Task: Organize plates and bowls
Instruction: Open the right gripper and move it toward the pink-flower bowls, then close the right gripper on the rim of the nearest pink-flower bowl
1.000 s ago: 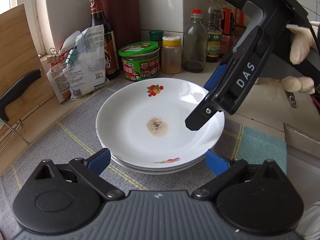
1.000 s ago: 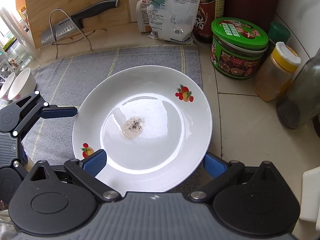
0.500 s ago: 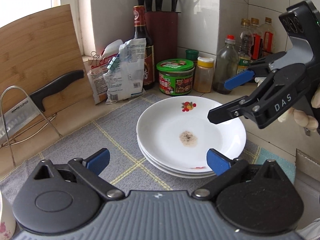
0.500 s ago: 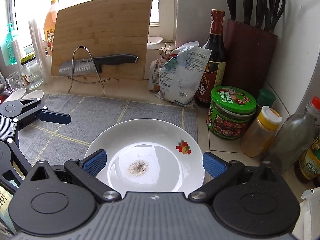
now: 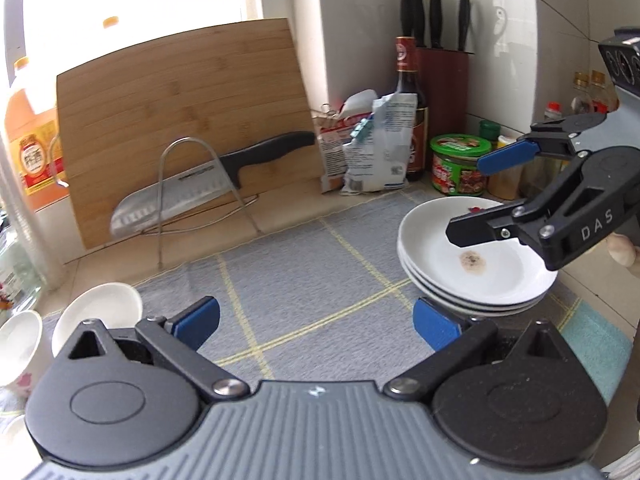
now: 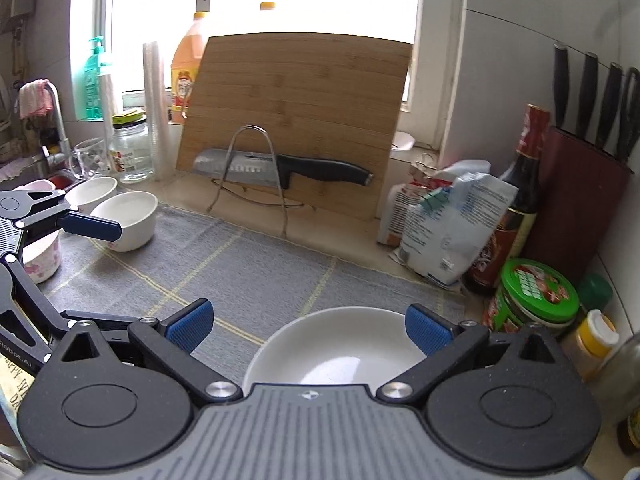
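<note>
Three white plates are stacked (image 5: 476,276) on the right of the grey mat (image 5: 304,280); the top one has a brown stain. My right gripper (image 5: 482,196) hovers open just above the stack, nothing between its fingers. In the right wrist view this gripper (image 6: 308,328) is open over the top plate (image 6: 340,344). My left gripper (image 5: 316,320) is open and empty above the middle of the mat, left of the stack. White bowls (image 5: 100,308) stand at the mat's left end, also in the right wrist view (image 6: 128,220), beside a floral bowl (image 6: 40,260). A left finger pad (image 6: 92,226) shows near them.
A bamboo cutting board (image 5: 180,128) leans at the back with a knife (image 5: 224,176) on a wire rack. Snack bags (image 5: 376,152), a sauce bottle (image 5: 408,104), a green-lidded jar (image 5: 460,164) and a knife block (image 6: 580,200) crowd the back right corner. A glass jar (image 6: 130,152) stands near the sink.
Both grippers have lifted and drawn back from the plate stack. My left gripper swung left, so the bowls now show. Both stay open and empty.
</note>
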Action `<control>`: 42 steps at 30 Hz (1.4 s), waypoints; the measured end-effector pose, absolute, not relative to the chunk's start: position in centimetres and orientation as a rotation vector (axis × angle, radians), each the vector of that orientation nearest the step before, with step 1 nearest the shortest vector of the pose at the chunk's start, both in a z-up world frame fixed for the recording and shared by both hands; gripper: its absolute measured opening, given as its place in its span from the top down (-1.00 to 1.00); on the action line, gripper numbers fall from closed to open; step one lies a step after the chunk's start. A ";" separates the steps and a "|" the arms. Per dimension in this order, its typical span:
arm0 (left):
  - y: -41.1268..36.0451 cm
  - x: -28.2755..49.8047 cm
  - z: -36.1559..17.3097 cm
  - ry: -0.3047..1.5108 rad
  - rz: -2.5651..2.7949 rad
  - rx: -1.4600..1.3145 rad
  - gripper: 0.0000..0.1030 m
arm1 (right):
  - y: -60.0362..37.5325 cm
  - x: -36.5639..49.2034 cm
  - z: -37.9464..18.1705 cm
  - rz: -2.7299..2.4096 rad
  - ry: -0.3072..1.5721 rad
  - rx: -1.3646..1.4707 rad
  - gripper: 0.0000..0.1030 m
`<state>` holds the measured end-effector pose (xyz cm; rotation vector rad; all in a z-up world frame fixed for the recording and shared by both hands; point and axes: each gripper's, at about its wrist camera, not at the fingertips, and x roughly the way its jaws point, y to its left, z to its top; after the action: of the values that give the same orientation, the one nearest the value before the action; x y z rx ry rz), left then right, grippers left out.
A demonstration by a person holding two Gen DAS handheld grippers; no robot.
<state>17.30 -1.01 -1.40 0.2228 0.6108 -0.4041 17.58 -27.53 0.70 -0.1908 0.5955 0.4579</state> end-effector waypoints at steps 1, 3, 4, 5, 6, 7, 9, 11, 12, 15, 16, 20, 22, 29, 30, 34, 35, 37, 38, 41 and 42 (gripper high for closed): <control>-0.3 17.1 -1.4 0.612 -0.388 0.220 -0.99 | -26.4 17.4 0.7 0.476 0.592 -0.202 -1.00; 1.2 16.5 -1.3 0.608 -0.374 0.215 -0.99 | -24.6 17.1 0.6 0.518 0.590 -0.238 -1.00; 2.1 16.2 -1.2 0.607 -0.371 0.209 -0.99 | -23.7 16.9 0.4 0.532 0.591 -0.261 -1.00; 2.9 16.0 -1.2 0.610 -0.376 0.202 -0.99 | -22.7 16.6 0.2 0.541 0.590 -0.279 -1.00; 3.8 15.8 -1.2 0.616 -0.378 0.194 -0.99 | -21.8 16.4 0.1 0.554 0.594 -0.291 -1.00; 4.7 15.6 -1.3 0.623 -0.378 0.188 -0.99 | -20.9 16.3 -0.1 0.567 0.602 -0.298 -1.00; 6.5 15.2 -1.4 0.635 -0.374 0.184 -0.99 | -18.8 16.1 -0.5 0.576 0.627 -0.301 -1.00; 8.2 14.8 -1.4 0.632 -0.365 0.193 -0.99 | -16.8 15.8 -1.0 0.600 0.656 -0.301 -1.00; 9.1 14.6 -1.3 0.636 -0.353 0.202 -0.99 | -15.7 15.6 -1.4 0.610 0.668 -0.306 -1.00; 11.9 14.3 -1.0 0.638 -0.341 0.195 -0.99 | -12.4 14.9 -2.5 0.631 0.714 -0.316 -1.00; 12.8 14.2 -1.0 0.645 -0.332 0.195 -0.99 | -11.4 14.8 -2.9 0.639 0.730 -0.316 -1.00; 16.4 14.0 -1.1 0.657 -0.299 0.192 -0.99 | -7.2 14.2 -4.5 0.677 0.782 -0.322 -1.00; 17.9 13.8 -1.2 0.662 -0.286 0.190 -0.99 | -5.4 13.9 -5.1 0.698 0.798 -0.333 -1.00; 22.7 13.6 -2.5 0.709 -0.226 0.182 -0.99 | 0.6 13.5 -6.8 0.763 0.834 -0.351 -1.00; 23.2 13.5 -2.6 0.713 -0.221 0.178 -0.99 | 1.2 13.5 -7.0 0.769 0.839 -0.353 -1.00; 25.0 13.4 -2.8 0.717 -0.208 0.171 -0.99 | 3.7 13.4 -8.1 0.797 0.864 -0.361 -1.00; 25.3 13.4 -2.9 0.718 -0.207 0.170 -0.99 | 4.1 13.4 -8.4 0.801 0.869 -0.362 -1.00; 25.8 13.4 -3.0 0.720 -0.207 0.169 -0.99 | 4.9 13.4 -8.7 0.806 0.876 -0.366 -1.00; 26.0 13.5 -3.1 0.720 -0.208 0.170 -0.99 | 5.3 13.3 -8.8 0.801 0.867 -0.376 -1.00; 26.3 13.8 -3.2 0.720 -0.220 0.173 -0.99 | 6.0 13.3 -9.0 0.801 0.859 -0.409 -1.00; 26.4 14.0 -3.3 0.720 -0.225 0.173 -0.99 | 6.1 13.4 -8.9 0.801 0.863 -0.409 -1.00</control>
<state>13.97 26.39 -3.27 0.1726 0.7202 -0.2254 13.41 6.05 -8.92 -0.4091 0.8633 0.8012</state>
